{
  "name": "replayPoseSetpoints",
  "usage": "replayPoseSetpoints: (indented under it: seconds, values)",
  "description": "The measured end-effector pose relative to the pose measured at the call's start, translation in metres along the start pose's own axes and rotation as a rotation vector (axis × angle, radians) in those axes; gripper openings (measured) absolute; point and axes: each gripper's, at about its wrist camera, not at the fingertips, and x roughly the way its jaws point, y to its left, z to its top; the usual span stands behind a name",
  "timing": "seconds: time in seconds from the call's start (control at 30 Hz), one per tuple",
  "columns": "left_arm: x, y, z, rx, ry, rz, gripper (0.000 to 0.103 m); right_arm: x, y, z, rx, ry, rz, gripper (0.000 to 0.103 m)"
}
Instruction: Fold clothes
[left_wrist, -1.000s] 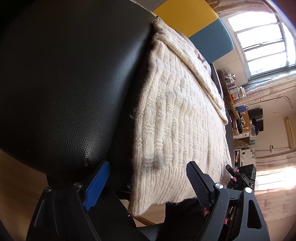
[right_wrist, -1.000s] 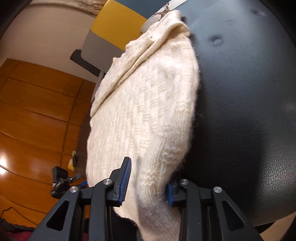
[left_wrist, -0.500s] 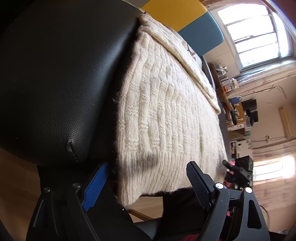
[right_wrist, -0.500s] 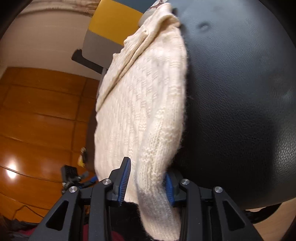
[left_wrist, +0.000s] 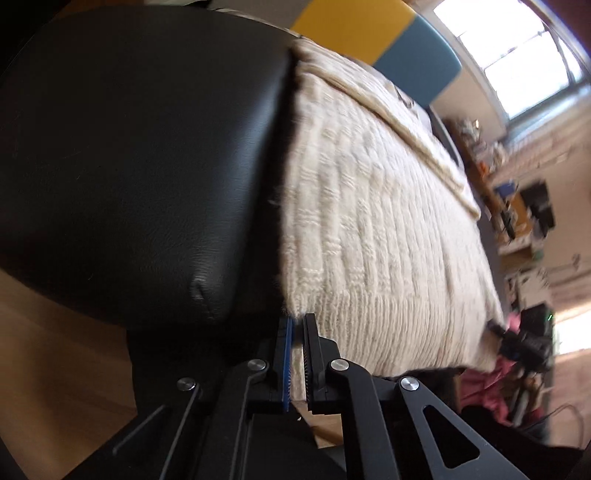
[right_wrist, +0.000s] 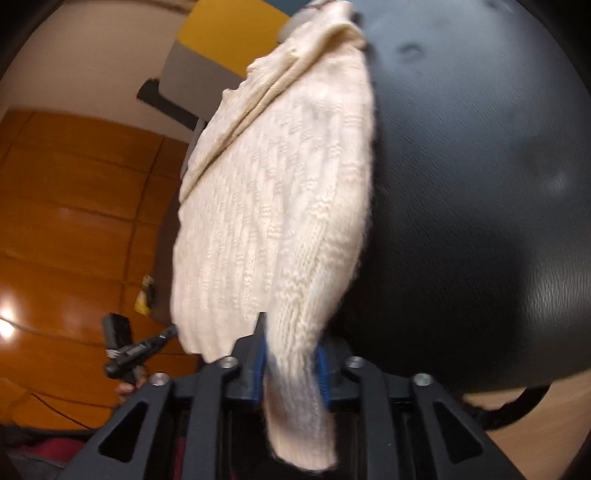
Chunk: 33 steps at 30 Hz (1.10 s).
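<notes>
Lying across a black padded leather seat (left_wrist: 140, 158), one cream knitted sweater (left_wrist: 376, 229) stretches away ahead of both hand-held grippers, its ribbed hem nearest them and hanging over the seat's near edge.

Left hand-held gripper (left_wrist: 297, 325): clenched, jaws almost together on the near left corner of the sweater's hem; a thin strip of knit shows between the blue pad and the black one. The seat's rounded corner sits just left of the jaws. The body of the sweater runs forward and to the right from this grip.

Right hand-held gripper (right_wrist: 291, 332): grasping the sweater's right edge, a thick fold of knit filling the space between its two blue pads, with the loose end of the fold drooping below the jaws toward the camera. The seat lies to the right of this grip; the sweater's body runs forward and to the left.

Sweater, further notes: a folded band of the same knit crosses its far end, lying on top of the body. In the right wrist view the knit reads as a raised basket pattern.

Surroundings: yellow panel (left_wrist: 354, 26) and blue panel (left_wrist: 421, 70) beyond the far end of the seat; bright window (left_wrist: 517, 55) far right of the left hand-held gripper; polished wooden floor (right_wrist: 74, 206) left of the right hand-held gripper.
</notes>
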Motion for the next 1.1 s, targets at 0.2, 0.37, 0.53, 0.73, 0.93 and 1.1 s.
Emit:
replayPoseSetpoints:
  seconds: [0.2,0.37,0.53,0.73,0.93,1.1]
  values:
    - [0.001,0.005,0.004,-0.065,-0.006,-0.071,0.018,-0.001,0.002,-0.006,-0.023,0.013,-0.003,0.031]
    - [-0.003,-0.007,0.000,-0.021,-0.065,-0.137,0.009,-0.004,0.017,-0.013,-0.152,0.013,-0.137,0.013]
    - [0.001,-0.012,0.002,-0.011,-0.092,-0.147,0.004,-0.007,0.021,-0.014,-0.166,-0.020,-0.144,0.011]
    - [-0.013,-0.001,0.008,-0.118,-0.145,-0.293,0.004,-0.017,0.035,-0.013,-0.186,-0.060,-0.050,0.011]
    - [-0.042,-0.009,0.039,-0.138,-0.249,-0.462,0.004,-0.032,0.074,0.008,-0.241,-0.136,0.104,0.011]
    - [-0.057,-0.035,0.087,-0.098,-0.321,-0.557,0.004,-0.033,0.104,0.037,-0.262,-0.197,0.179,0.011]
